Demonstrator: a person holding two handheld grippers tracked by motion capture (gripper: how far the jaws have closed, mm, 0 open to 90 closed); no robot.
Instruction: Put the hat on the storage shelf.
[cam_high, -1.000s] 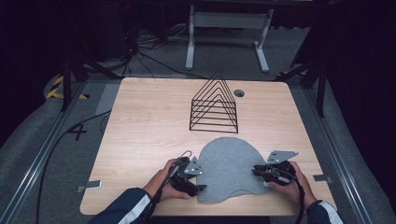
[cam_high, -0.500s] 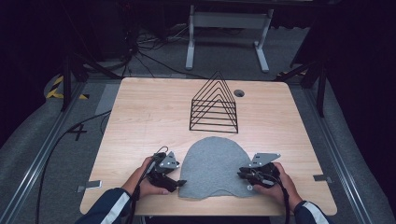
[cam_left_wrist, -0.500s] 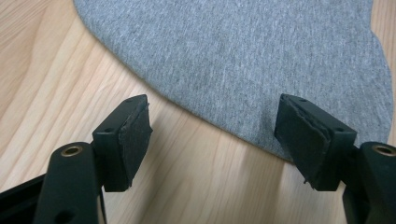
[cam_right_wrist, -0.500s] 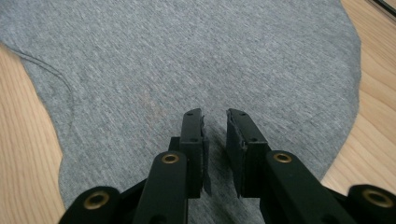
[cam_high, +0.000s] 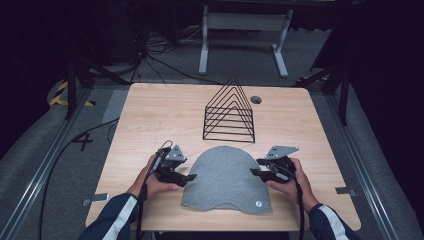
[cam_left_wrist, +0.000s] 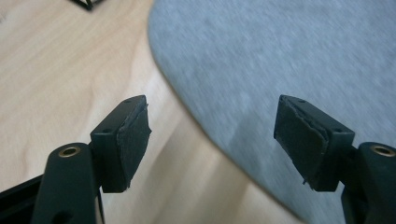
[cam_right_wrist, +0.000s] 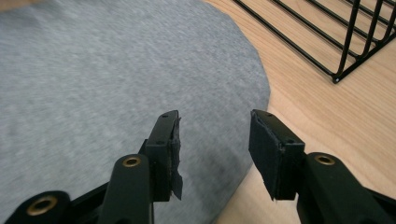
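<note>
A grey knit hat (cam_high: 227, 180) lies flat on the wooden table (cam_high: 150, 115), near its front edge. My left gripper (cam_high: 192, 177) is at the hat's left edge and stands open. In the left gripper view the hat (cam_left_wrist: 289, 51) lies under the right-hand jaw, with bare wood under the other, and the left gripper (cam_left_wrist: 212, 135) has nothing pressed between its pads. My right gripper (cam_high: 254, 167) is at the hat's right edge. Its jaws have just been opening. In the right gripper view the right gripper (cam_right_wrist: 215, 149) hovers over the hat (cam_right_wrist: 93, 70) without pinching the cloth.
A black wire rack (cam_high: 230, 112) stands just behind the hat, and its bars (cam_right_wrist: 345, 42) are close on the right in the right gripper view. A small round hole (cam_high: 256, 99) sits in the table behind the rack. Cables and a metal stand are on the floor beyond.
Both hands and the hat have shifted left across the table. The right gripper's jaws have parted and no longer hold the hat's edge.
</note>
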